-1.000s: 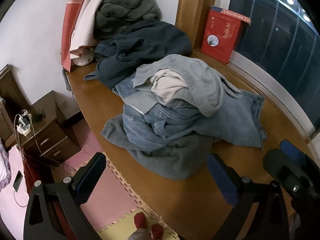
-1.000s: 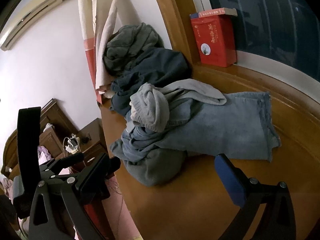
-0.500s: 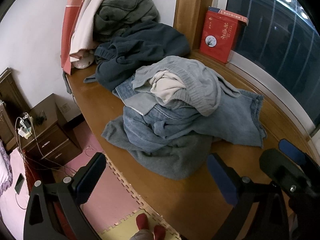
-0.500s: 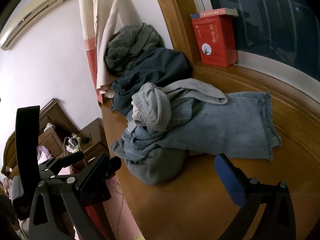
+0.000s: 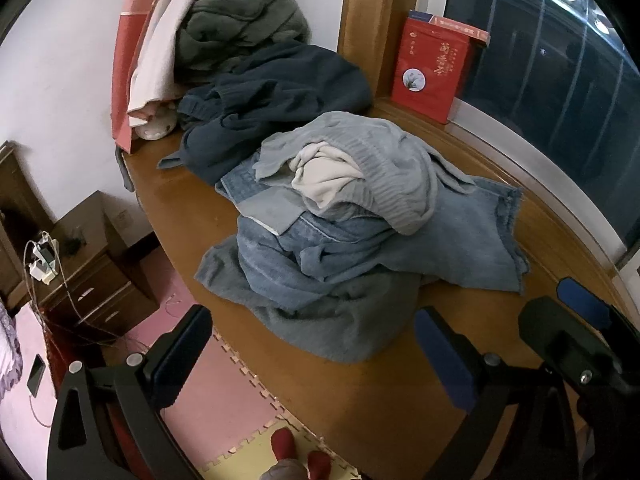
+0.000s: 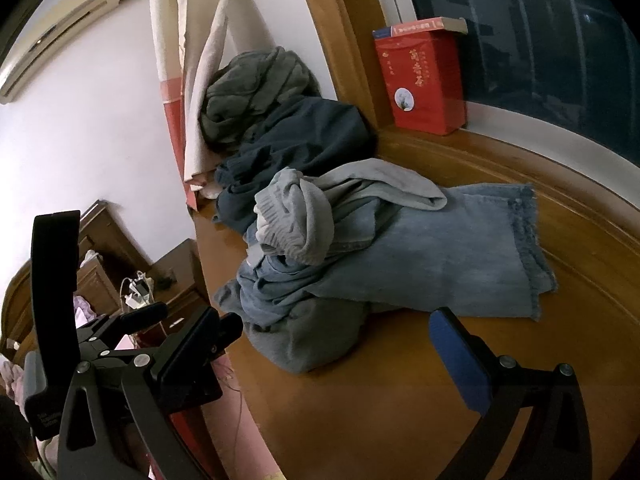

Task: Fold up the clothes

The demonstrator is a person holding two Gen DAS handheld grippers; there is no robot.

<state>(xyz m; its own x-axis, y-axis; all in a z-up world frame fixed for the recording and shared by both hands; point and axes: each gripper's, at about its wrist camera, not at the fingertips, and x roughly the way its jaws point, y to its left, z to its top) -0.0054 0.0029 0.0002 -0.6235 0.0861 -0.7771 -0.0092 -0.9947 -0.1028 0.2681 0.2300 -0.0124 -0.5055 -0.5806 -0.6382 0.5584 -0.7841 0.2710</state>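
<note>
A heap of clothes lies on the wooden platform point(image 5: 352, 396). Light blue jeans point(image 5: 460, 240) point(image 6: 440, 264) spread toward the window, a grey knit sweater point(image 5: 384, 164) point(image 6: 308, 216) with a white garment point(image 5: 324, 172) inside lies on top, and a grey-blue cloth point(image 5: 332, 320) point(image 6: 308, 340) is underneath at the front. My left gripper point(image 5: 312, 344) hovers open just short of the heap's front edge, holding nothing. My right gripper point(image 6: 328, 340) is open too, close to the heap's near corner, and appears in the left wrist view at the right point(image 5: 576, 328).
A dark navy garment point(image 5: 280, 96) and an olive one point(image 5: 240, 28) are piled at the back by a curtain point(image 5: 160, 40). A red box point(image 5: 432, 68) stands on the window ledge. Left of the platform edge are foam floor mats point(image 5: 224, 408) and a wooden nightstand point(image 5: 88, 276) with cables.
Both grippers have drifted slightly closer to the heap; the clothes have not moved and both stay open.
</note>
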